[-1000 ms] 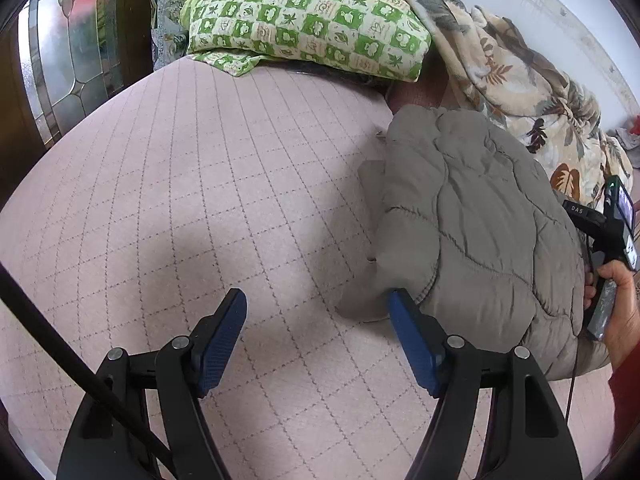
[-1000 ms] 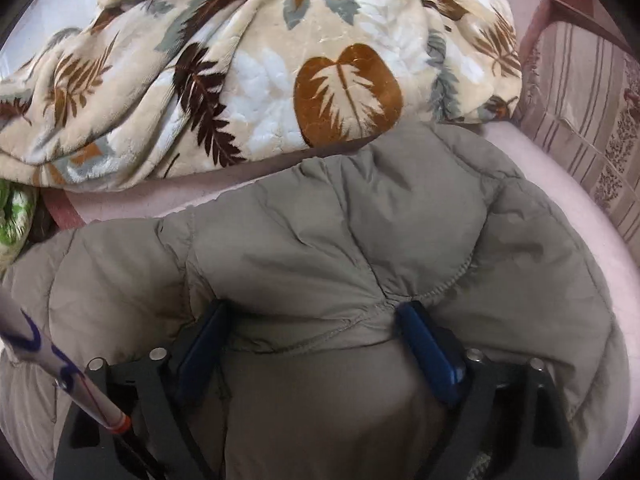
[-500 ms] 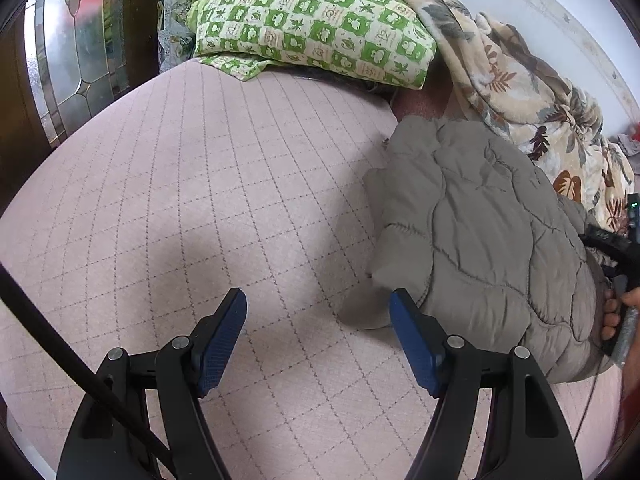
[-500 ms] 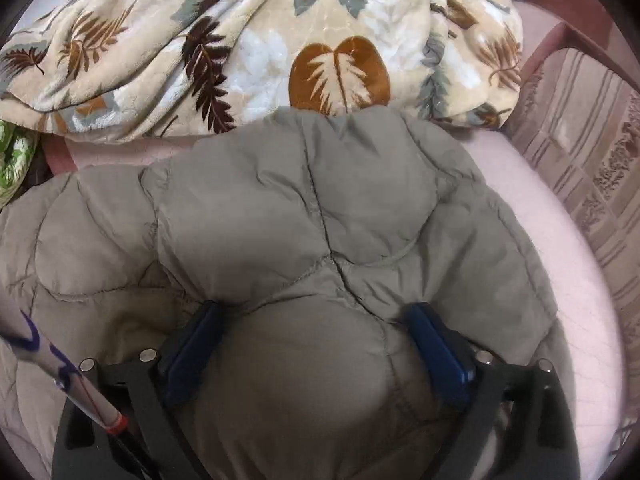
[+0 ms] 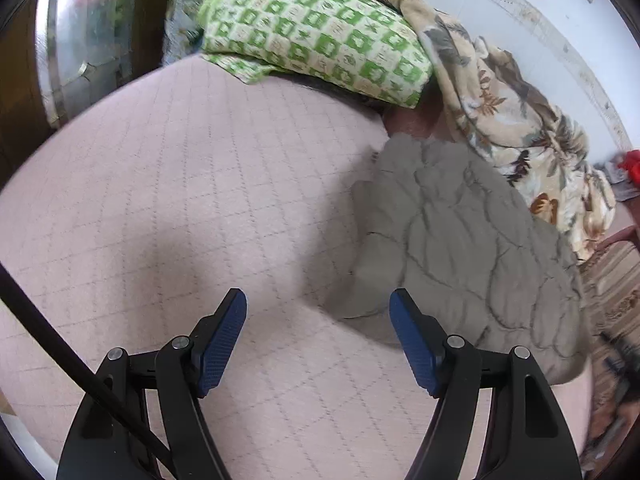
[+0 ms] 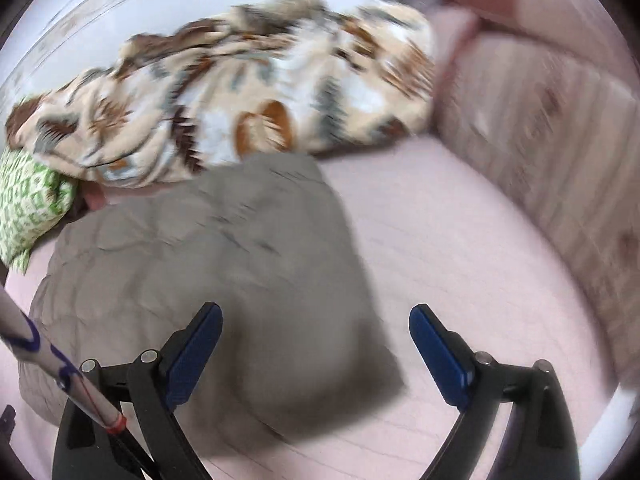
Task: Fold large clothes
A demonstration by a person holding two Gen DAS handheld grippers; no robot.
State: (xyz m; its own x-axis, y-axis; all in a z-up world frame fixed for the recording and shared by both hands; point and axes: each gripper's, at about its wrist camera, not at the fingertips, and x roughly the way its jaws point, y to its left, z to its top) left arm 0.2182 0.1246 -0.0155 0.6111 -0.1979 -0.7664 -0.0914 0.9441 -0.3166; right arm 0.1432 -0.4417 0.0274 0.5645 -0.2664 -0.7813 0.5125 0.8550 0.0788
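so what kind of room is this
Most likely a bedroom: a pink quilted mattress, a green checked pillow and a leaf-print blanket heaped by the wall, with the folded grey jacket lying on the bed.

From the left gripper [image 5: 318, 344], a quilted bedspread [image 5: 180, 184] spreads ahead, beneath and to the left. A folded padded jacket [image 5: 460, 248] lies on it ahead and to the right, its near corner just beside the right-hand finger. Farther ahead a pillow [image 5: 320, 40] rests on the bedspread, and a leaf-print blanket [image 5: 500, 120] runs behind the jacket. From the right gripper [image 6: 316, 356], the jacket lies ahead and left, bare bedspread ahead and right, and the blanket beyond.
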